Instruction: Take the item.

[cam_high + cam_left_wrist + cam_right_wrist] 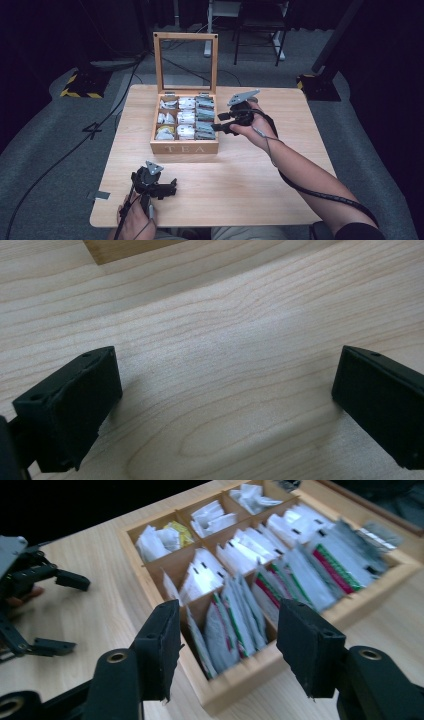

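A wooden tea box [184, 148] marked TEA stands at the table's middle back, its glass-paned lid [185, 36] upright. Its compartments hold several tea bags [227, 617], white ones to the left and grey, red and green ones in the right column. My right gripper [220, 123] hovers at the box's right side and points at that right column. Its jaws are open [227, 630] with nothing between them, just short of the box rim [235, 680]. My left gripper [172, 187] is low over the bare table near the front left edge, open and empty [227, 390]. The box corner [125, 247] is beyond it.
The light wooden table [240, 175] has bare room in front of and to the right of the box. Cables cross the grey floor [60, 150] at the left. Yellow-black stand bases [82, 85] and chair legs [257, 40] stand behind the table.
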`<state>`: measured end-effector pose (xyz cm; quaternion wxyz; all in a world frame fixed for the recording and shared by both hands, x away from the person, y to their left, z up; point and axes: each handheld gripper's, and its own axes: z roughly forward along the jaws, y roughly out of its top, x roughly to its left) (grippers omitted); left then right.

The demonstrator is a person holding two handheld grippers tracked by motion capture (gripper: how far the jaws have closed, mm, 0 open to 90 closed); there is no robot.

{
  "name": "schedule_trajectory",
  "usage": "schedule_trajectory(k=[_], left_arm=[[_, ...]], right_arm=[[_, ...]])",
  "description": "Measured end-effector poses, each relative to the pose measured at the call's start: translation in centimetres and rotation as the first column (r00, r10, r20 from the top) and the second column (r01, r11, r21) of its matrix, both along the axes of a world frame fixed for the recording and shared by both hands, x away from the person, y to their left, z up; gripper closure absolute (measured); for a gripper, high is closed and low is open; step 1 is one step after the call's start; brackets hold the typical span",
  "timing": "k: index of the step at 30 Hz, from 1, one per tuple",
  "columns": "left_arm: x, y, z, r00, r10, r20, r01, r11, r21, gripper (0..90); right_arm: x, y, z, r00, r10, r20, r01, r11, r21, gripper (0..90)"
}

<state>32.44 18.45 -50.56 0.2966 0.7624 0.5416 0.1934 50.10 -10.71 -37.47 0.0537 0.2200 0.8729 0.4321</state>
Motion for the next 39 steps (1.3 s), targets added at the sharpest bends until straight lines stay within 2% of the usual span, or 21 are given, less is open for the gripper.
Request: schedule_trajectory(k=[2,5,10,17,26,30,36,37,38,39], left_arm=[[0.0,0.0,0.0,1.0,0.001,-0.001,-0.001,1.0,-0.004,0.1],[0.0,0.0,0.0,1.0,-0.001,-0.001,0.001,1.0,-0.005,0.1],[0.1,0.0,0.0,1.0,-0.003,0.001,0.003,1.0,-0.004,0.1],[0.1,0.0,0.0,1.0,-0.009,0.001,0.009,1.0,-0.003,0.1],[0.2,0.0,0.0,0.9999,-0.013,0.001,0.013,0.9999,0.0,0.1],[0.2,0.0,0.0,0.9999,-0.014,0.001,0.014,0.9999,-0.001,0.1],[0.2,0.0,0.0,0.9999,-0.014,0.001,0.014,0.9999,0.0,0.1],[0.2,0.0,0.0,0.9999,-0.013,0.003,0.013,0.9999,-0.001,0.1],[0.2,0.0,0.0,0.9999,-0.014,0.003,0.014,0.9999,0.0,0.1],[0.2,0.0,0.0,0.9999,-0.014,0.003,0.014,0.9999,0.0,0.1]], right_arm=[[0.5,0.9,-0.1,0.9998,0.01,-0.017,-0.01,0.9999,0.009,44.2],[1.2,2.0,-0.2,0.9999,0.007,-0.015,-0.007,1.0,0.004,45.5],[1.8,3.8,-0.5,0.9999,0.012,-0.005,-0.012,0.9994,-0.032,47.2],[2.0,5.9,-1.2,0.999,0.005,-0.044,-0.009,0.9958,-0.091,52.2],[1.9,8.3,-2.3,0.9971,0.039,-0.066,-0.045,0.9946,-0.094,58.1],[1.7,9.6,-3.3,0.9954,0.063,-0.072,-0.073,0.9877,-0.138,61.8],[1.6,10.5,-4.1,0.9938,0.065,-0.09,-0.079,0.9828,-0.166,66.4],[1.7,10.6,-4.3,0.9931,0.066,-0.096,-0.082,0.9815,-0.173,67.4],[1.7,10.8,-4.6,0.9907,0.063,-0.121,-0.084,0.981,-0.175,69.7],[1.7,10.8,-4.6,0.9907,0.063,-0.121,-0.084,0.981,-0.175,69.7]])
